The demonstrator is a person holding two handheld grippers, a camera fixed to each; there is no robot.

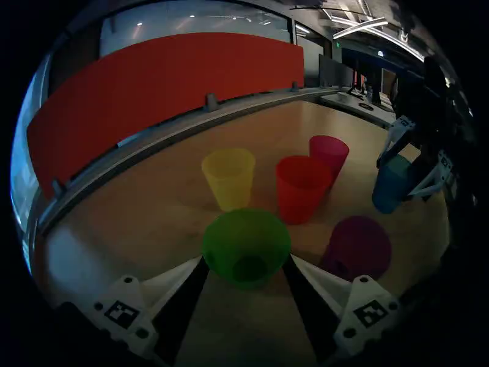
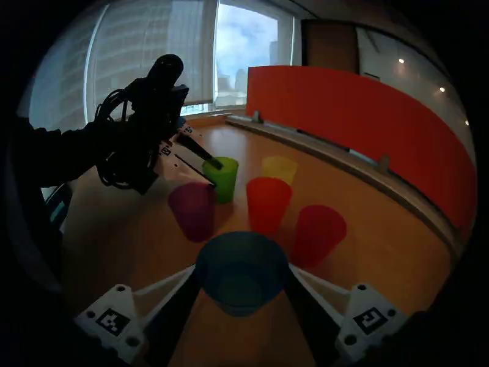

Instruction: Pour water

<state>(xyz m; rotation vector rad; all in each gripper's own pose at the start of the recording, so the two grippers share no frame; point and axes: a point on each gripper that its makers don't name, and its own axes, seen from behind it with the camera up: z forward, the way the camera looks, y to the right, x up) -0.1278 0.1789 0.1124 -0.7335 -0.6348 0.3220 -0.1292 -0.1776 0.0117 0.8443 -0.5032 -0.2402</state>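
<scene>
The left claw (image 1: 246,260) is clenched on the green cup (image 1: 246,244), one finger against each side of its wall. The right claw (image 2: 242,269) grasps the blue cup (image 2: 241,278) in the same manner. Both held cups appear upright and are well apart. Whether they rest on the bench (image 1: 153,208) or are lifted clear cannot be told.

The yellow cup (image 1: 229,177), red cup (image 1: 301,186), pink cup (image 1: 328,156) and purple cup (image 1: 357,248) stand on the bench, ungripped.

Status: both grasps appear complete, and pouring appears not yet begun. Whether either held cup contains water cannot be told.

Remaining, as judged: bring one held cup above the other's rim, tilt it, then set both down.
</scene>
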